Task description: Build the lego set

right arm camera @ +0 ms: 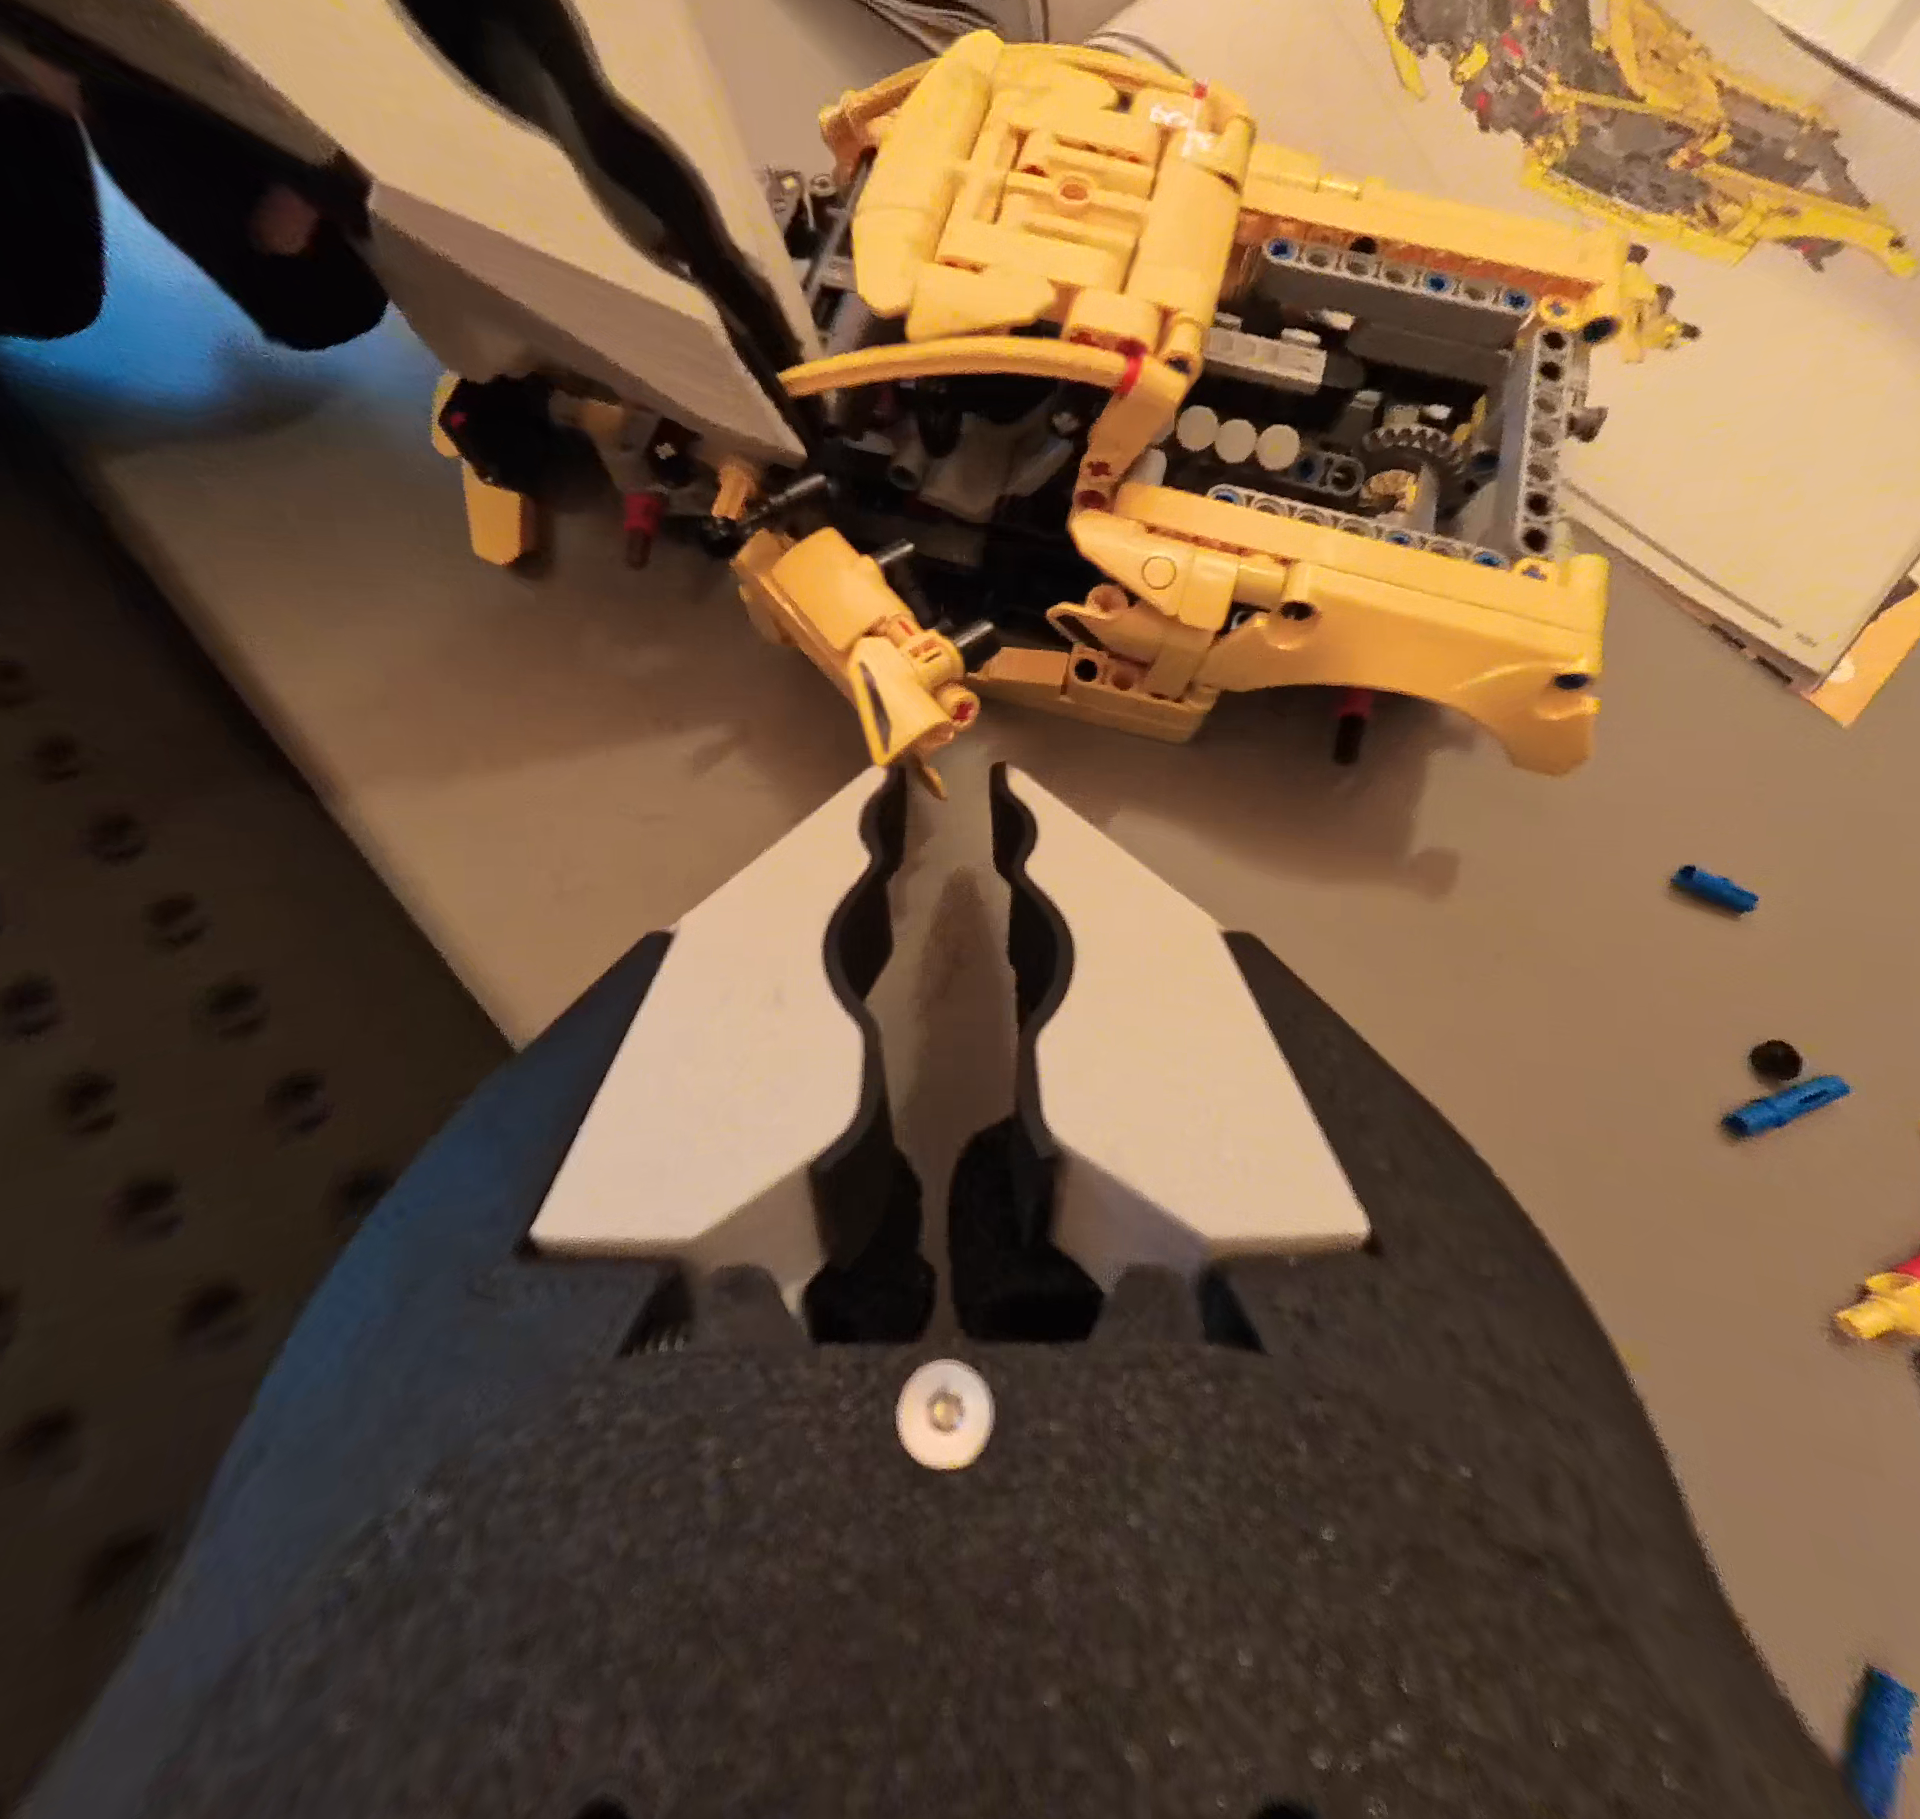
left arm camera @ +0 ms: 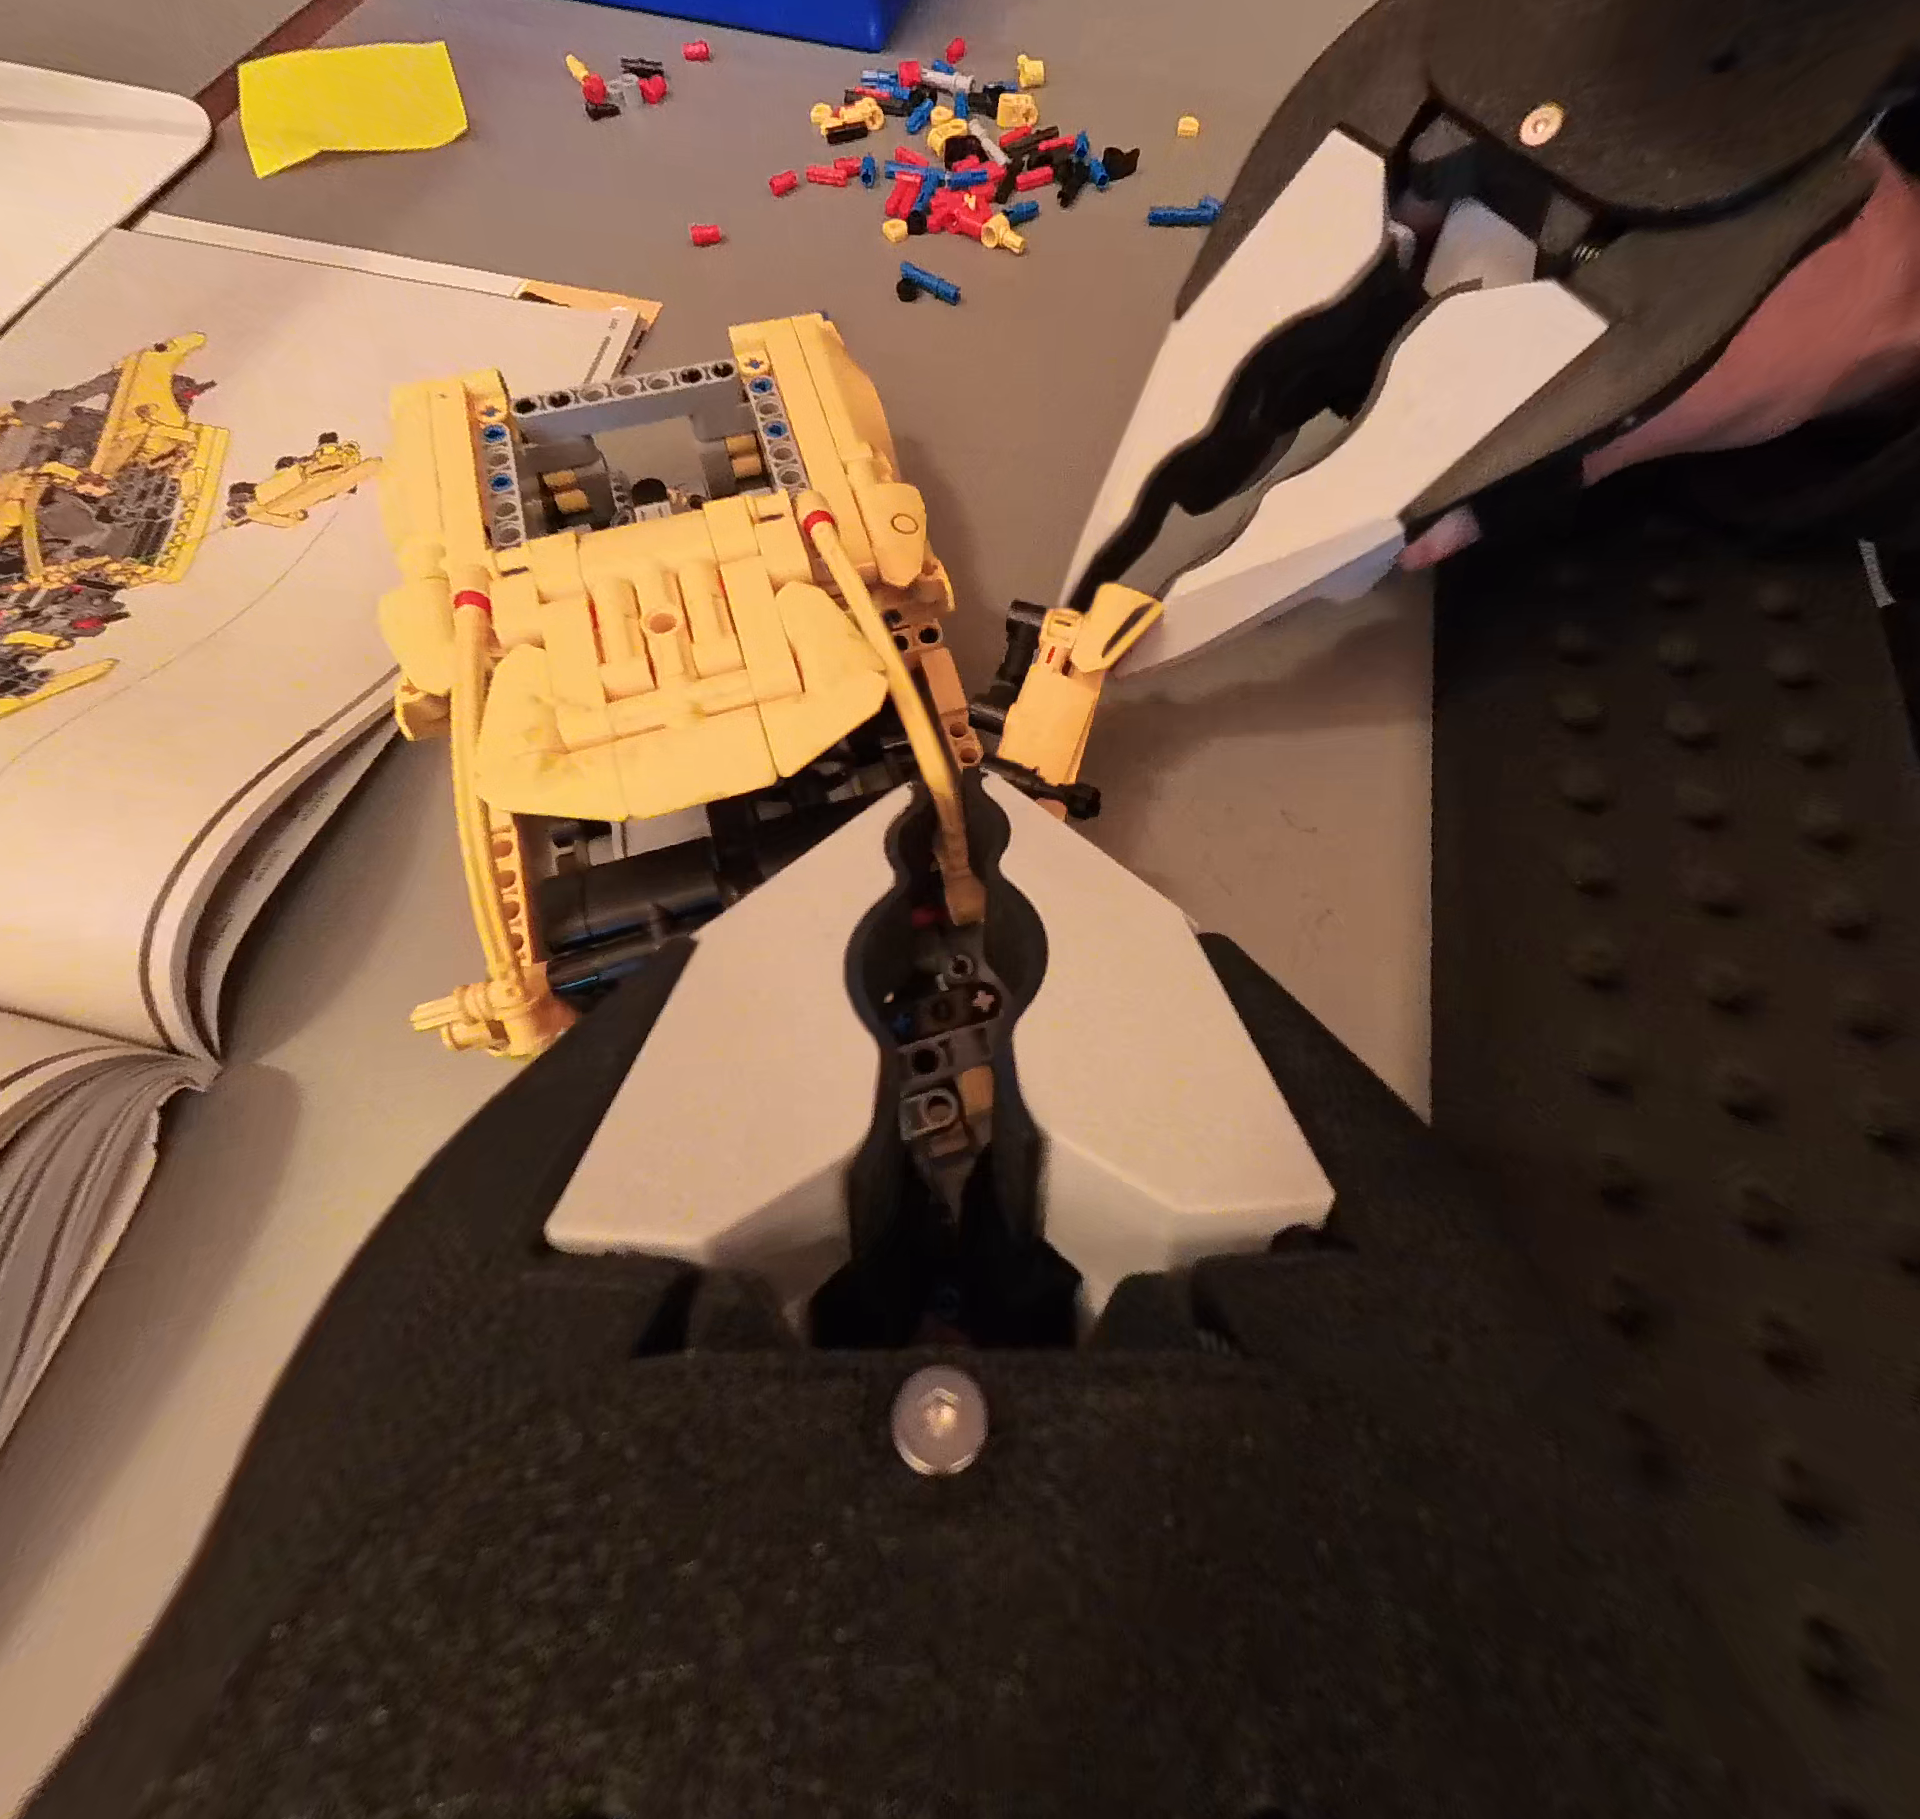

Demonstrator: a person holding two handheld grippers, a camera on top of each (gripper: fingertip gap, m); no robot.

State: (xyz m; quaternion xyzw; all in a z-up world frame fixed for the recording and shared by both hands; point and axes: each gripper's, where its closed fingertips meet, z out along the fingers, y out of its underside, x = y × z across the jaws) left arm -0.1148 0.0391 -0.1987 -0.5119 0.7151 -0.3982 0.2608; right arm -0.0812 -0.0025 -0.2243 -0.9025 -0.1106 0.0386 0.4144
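On the grey table (left arm camera: 1247, 938) beside the open manual (left arm camera: 208, 574) lies the yellow model (left arm camera: 665, 626). The left gripper (left arm camera: 951, 782) is clamped on the model's near end, pinning a thin yellow hose (left arm camera: 914, 689). Just right of it a small yellow side piece (right arm camera: 873, 647) hangs from the model, its long axis pointing toward the right gripper (right arm camera: 945, 782), whose parted fingers sit at the piece's tip, empty. Judging by this, the right gripper is nearer and should seat it.

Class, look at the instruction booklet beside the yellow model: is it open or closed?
Open. The instruction booklet lies spread on the table, a printed page facing up and its page edges fanned.
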